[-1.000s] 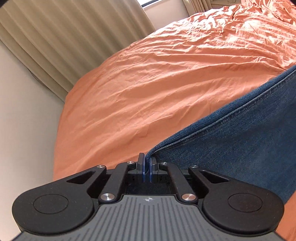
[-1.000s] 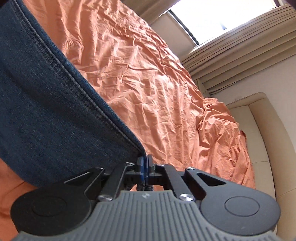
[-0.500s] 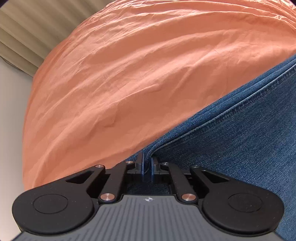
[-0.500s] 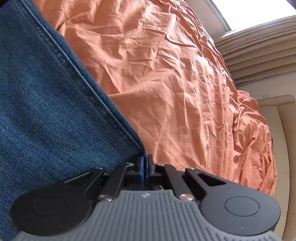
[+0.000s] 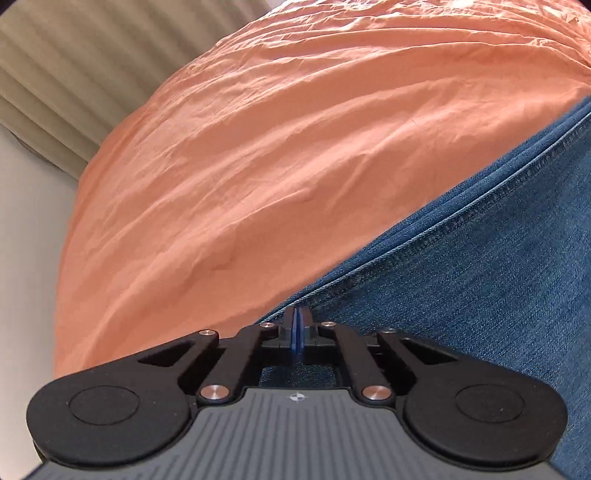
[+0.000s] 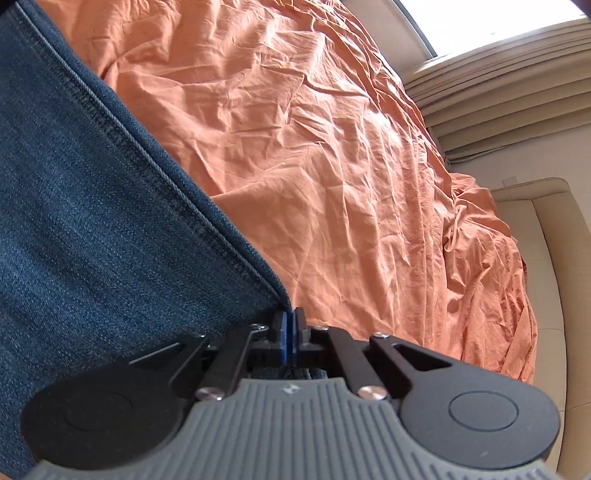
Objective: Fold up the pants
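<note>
Both grippers — left gripper [image 5: 297,318], right gripper [image 6: 288,322] — had jaws clenched on the jeans [image 5: 480,288]; fold laid on the bed [image 5: 295,147], release pending.

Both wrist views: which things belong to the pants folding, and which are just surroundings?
Part of the job:
- jeans, hem edge pinched at both ends
- left gripper
- right gripper
- orange bedsheet, the folding surface

Just there:
- beige curtain
- window
- cream bed frame
</note>
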`<act>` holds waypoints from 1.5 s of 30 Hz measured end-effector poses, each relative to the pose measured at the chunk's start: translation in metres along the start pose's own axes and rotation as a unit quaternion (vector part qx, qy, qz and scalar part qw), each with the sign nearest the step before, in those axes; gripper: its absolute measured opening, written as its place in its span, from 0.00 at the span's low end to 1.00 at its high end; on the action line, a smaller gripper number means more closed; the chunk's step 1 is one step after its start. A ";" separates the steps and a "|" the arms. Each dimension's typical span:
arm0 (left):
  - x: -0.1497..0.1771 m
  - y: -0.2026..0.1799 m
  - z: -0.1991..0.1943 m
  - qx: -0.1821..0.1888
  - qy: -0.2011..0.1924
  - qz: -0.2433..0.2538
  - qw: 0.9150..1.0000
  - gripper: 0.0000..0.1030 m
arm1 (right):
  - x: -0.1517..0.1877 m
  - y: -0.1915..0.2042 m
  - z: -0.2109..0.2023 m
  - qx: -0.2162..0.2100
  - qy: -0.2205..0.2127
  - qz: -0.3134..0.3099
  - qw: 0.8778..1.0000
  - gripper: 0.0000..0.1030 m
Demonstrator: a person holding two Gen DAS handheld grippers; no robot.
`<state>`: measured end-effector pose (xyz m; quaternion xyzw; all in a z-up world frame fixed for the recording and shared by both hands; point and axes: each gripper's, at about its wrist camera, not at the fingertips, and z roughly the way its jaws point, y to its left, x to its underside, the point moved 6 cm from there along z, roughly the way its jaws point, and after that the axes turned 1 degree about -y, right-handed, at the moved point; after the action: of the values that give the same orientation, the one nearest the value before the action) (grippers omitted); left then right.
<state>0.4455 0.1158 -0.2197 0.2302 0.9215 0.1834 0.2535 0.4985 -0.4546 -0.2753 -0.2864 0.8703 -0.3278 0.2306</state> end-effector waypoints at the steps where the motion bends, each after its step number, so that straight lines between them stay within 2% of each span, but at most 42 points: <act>1: 0.001 0.002 -0.001 0.013 0.001 0.002 1.000 0.16 | 0.000 0.000 -0.001 0.000 0.000 0.001 1.000 0.00; 2: 0.001 0.004 -0.003 0.024 0.002 0.008 1.000 0.26 | 0.001 -0.001 -0.003 0.000 -0.001 0.003 1.000 0.00; 4: -0.001 0.011 -0.005 0.027 -0.003 0.032 0.999 0.35 | 0.000 -0.002 -0.004 0.001 -0.003 0.004 1.000 0.00; 6: -0.003 0.020 -0.004 0.025 -0.004 0.049 0.998 0.50 | 0.000 -0.002 -0.004 0.001 -0.002 0.005 1.000 0.00; 8: -0.003 0.028 0.002 0.043 0.006 0.050 0.998 0.58 | 0.000 0.000 -0.002 0.000 0.000 0.005 1.000 0.00; 9: -0.002 0.030 0.007 0.050 0.012 0.052 0.997 0.62 | 0.000 0.000 -0.001 0.000 0.001 0.004 1.000 0.00; 13: 0.005 0.035 0.034 0.057 0.048 0.094 0.993 0.66 | -0.001 0.003 0.003 -0.001 0.003 -0.006 1.000 0.00; 15: 0.005 0.039 0.045 0.069 0.058 0.084 0.992 0.74 | -0.001 0.004 0.005 -0.002 0.003 -0.008 1.000 0.00; 17: 0.006 0.041 0.053 0.085 0.065 0.059 0.992 0.73 | -0.001 0.004 0.006 -0.004 0.004 -0.005 1.000 0.00; 19: 0.007 0.038 0.056 0.107 0.067 0.037 0.991 0.51 | -0.001 0.005 0.006 -0.002 0.002 -0.004 1.000 0.00; 20: 0.008 0.034 0.055 0.113 0.067 0.033 0.991 0.34 | 0.000 0.005 0.005 -0.001 0.001 -0.004 1.000 0.00; 21: 0.008 0.029 0.052 0.101 0.062 0.037 0.992 0.21 | 0.001 0.005 0.003 0.002 -0.001 -0.004 1.000 0.00; 22: 0.009 0.023 0.047 0.092 0.053 0.043 0.993 0.14 | 0.002 0.005 0.000 0.005 -0.003 -0.002 1.000 0.00; 24: 0.013 0.014 0.034 0.049 0.026 0.057 0.997 0.10 | 0.004 0.003 -0.006 0.010 -0.010 0.002 1.000 0.00; 27: 0.017 0.021 0.008 0.015 -0.021 0.006 1.000 0.10 | 0.005 -0.003 -0.020 0.024 -0.026 0.011 0.999 0.00; 29: 0.017 0.030 -0.010 0.004 -0.053 -0.043 0.998 0.10 | 0.005 -0.013 -0.028 0.028 -0.035 0.030 0.999 0.00; 32: 0.012 0.038 -0.026 -0.015 -0.080 -0.069 0.994 0.10 | 0.002 -0.024 -0.028 0.024 -0.035 0.053 0.998 0.00; 37: -0.003 0.041 -0.009 -0.025 -0.058 -0.081 0.995 0.10 | -0.013 -0.018 -0.005 0.013 -0.020 0.070 0.997 0.00; 41: 0.007 0.036 0.010 -0.021 -0.024 -0.089 0.996 0.12 | -0.015 -0.008 0.011 0.004 -0.006 0.087 0.996 0.00; 43: 0.013 0.033 0.011 -0.026 -0.014 -0.095 0.995 0.23 | -0.013 -0.007 0.014 0.002 -0.001 0.106 0.994 0.01; 44: 0.014 0.032 0.010 -0.027 -0.012 -0.097 0.995 0.32 | -0.012 -0.008 0.013 0.000 -0.001 0.115 0.993 0.06; 45: 0.014 0.032 0.009 -0.025 -0.011 -0.098 0.995 0.51 | -0.012 -0.009 0.009 -0.002 -0.003 0.127 0.992 0.23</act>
<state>0.4500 0.1518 -0.2174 0.1339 0.9318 0.1784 0.2864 0.5155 -0.4566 -0.2726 -0.1753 0.8994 -0.2931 0.2727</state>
